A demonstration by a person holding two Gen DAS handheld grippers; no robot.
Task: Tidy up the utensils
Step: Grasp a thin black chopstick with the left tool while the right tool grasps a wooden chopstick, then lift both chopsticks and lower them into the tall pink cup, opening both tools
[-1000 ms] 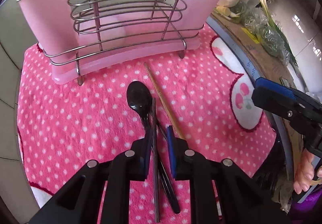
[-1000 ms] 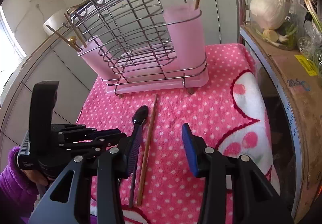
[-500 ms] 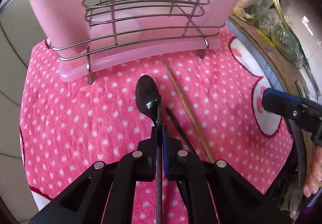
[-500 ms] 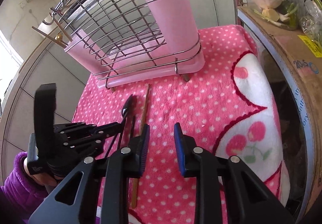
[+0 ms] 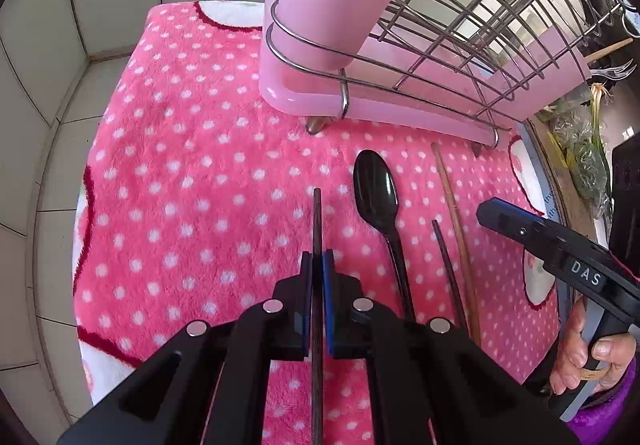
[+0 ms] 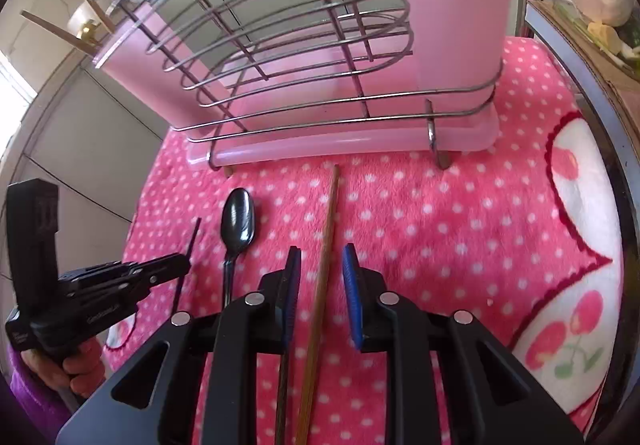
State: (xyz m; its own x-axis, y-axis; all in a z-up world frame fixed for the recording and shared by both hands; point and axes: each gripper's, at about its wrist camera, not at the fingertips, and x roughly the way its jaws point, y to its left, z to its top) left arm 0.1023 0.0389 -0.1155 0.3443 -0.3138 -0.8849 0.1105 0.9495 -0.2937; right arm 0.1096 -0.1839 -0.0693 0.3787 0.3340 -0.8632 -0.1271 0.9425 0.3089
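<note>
Now your left gripper [image 5: 317, 265] has its jaws clamped on a dark chopstick [image 5: 317, 221], which pokes out ahead of the tips, gripped well along its length, likely so it carries straight. Your right gripper [image 6: 320, 269] stands narrowly parted around the brown chopstick [image 6: 329, 221], its pads not yet pressing it. The black spoon [image 5: 377, 189] lies between the two sticks, and the pink wire utensil rack [image 6: 340, 113] stands beyond both sets of jaws, on the towel [image 6: 460, 229].
</note>
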